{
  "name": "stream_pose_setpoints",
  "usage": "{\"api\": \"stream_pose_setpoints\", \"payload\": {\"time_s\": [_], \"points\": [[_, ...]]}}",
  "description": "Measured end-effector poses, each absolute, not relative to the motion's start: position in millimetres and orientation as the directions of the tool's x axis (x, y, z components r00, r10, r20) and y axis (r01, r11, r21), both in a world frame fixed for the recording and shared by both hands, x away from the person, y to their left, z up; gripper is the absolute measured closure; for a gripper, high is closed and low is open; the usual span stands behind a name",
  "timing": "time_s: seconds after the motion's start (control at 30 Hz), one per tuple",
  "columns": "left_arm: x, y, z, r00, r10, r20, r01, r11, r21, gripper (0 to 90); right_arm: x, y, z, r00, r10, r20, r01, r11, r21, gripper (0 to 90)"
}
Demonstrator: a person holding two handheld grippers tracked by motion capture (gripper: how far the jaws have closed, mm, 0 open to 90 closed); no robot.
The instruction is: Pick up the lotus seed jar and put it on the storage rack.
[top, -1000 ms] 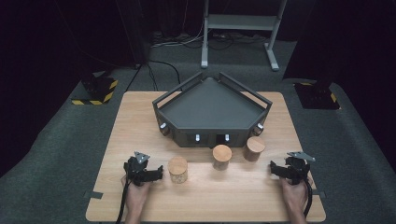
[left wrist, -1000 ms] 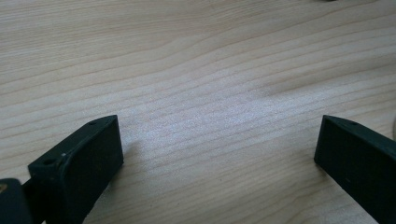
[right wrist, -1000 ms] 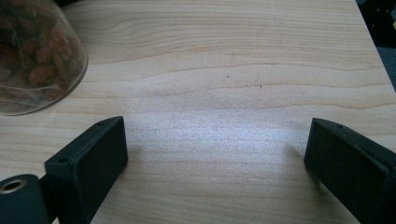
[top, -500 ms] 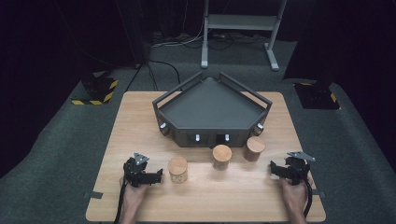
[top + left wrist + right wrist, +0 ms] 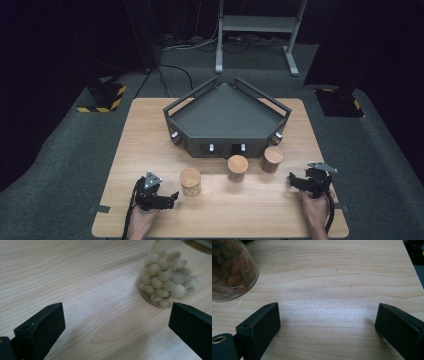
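Left gripper [image 5: 172, 197]: black body, grey three-cornered plate on top, black cable trailing back past hand. Right gripper [image 5: 291, 180]: same build, grey plate, black cable looping beside forearm. Jaws matte black, blocky, flat-faced, small holes near top edges. Brass-coloured ring at lower left of right gripper view. Forearms bare, no sleeves visible.

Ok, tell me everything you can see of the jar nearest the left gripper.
The jar nearest the left gripper is a clear glass cylinder with a flat round wooden lid. It stands upright on the wooden table, leftmost of three jars in front of the dark tray. In the left gripper view it is packed with pale round balls, perhaps lotus seeds. Only the table touches it; the left gripper lies beside it, fingers open and apart from it.
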State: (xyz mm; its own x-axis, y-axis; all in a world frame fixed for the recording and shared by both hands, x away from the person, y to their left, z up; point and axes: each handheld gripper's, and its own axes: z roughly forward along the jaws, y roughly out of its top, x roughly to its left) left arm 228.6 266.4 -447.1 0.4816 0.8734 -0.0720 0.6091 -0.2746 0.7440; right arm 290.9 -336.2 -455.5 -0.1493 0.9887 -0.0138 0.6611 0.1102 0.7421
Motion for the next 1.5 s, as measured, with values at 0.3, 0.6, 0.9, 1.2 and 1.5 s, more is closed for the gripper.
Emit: {"api": "stream_pose_setpoints", "payload": {"time_s": [0.3, 0.6, 0.9, 1.2, 1.5], "points": [[231, 248, -447, 0.548, 0.834, -0.062, 0.591, -0.334, 0.735, 0.7, 291, -336, -455, -0.149, 0.989, -0.014, 0.661, 0.11, 0.742, 5.7], [235, 233, -450, 0.565, 0.823, -0.062, 0.582, -0.344, 0.737, 0.9, 291, -336, -455, -0.149, 0.989, -0.014, 0.661, 0.11, 0.742, 5.7], [241, 217, -450, 0.574, 0.817, -0.053, 0.565, -0.349, 0.747, 3.7, 291, -336, -455, -0.149, 0.989, -0.014, 0.661, 0.11, 0.742, 5.8], [248, 207, -448, 0.567, 0.823, -0.03, 0.548, -0.35, 0.76, 9.4, 291, -336, -455, -0.149, 0.989, -0.013, 0.661, 0.11, 0.742, 5.8], [250, 202, -448, 0.557, 0.83, -0.029, 0.534, -0.332, 0.777, 15.1, 291, -336, -455, -0.15, 0.989, -0.014, 0.661, 0.11, 0.742, 5.8]]}}
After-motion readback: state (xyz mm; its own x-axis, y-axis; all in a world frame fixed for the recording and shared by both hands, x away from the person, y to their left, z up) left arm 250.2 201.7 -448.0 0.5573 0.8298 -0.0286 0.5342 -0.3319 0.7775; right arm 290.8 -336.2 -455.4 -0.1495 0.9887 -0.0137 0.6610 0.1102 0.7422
